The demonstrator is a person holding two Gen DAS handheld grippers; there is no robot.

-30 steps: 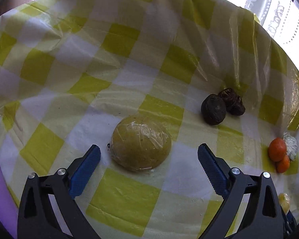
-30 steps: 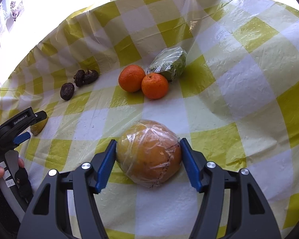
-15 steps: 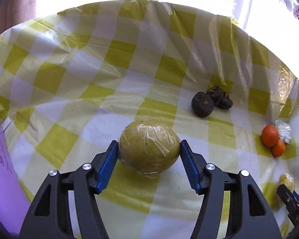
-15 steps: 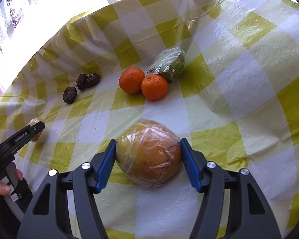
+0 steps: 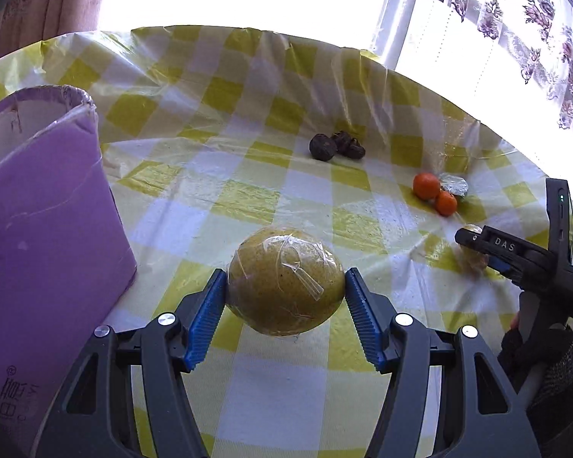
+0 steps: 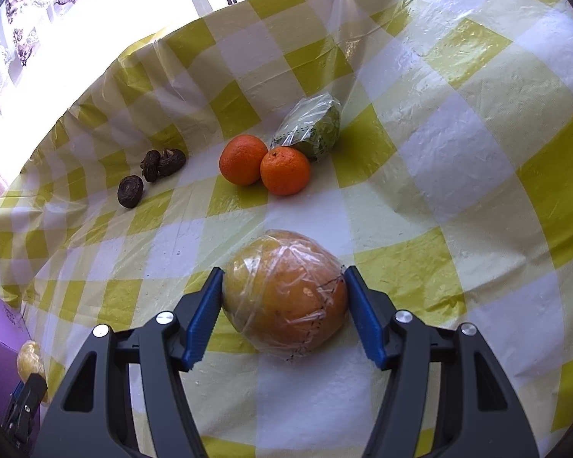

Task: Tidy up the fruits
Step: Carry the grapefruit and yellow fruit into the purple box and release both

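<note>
Here the left gripper (image 5: 285,292) has its blue pads (image 5: 206,315) pressed on both sides of a yellow-green fruit wrapped in film (image 5: 285,280), held clear above the checked tablecloth (image 5: 248,198). A purple box (image 5: 46,252) stands just to its left. Ahead and to its right lie three dark fruits (image 5: 334,145), and farther right two small oranges (image 5: 435,192) beside a wrapped green packet (image 5: 454,184). The right gripper (image 6: 284,303) clamps an orange fruit wrapped in film (image 6: 284,299), which sits on the cloth. Ahead of it the two small oranges touch each other, the packet just behind them.
</note>
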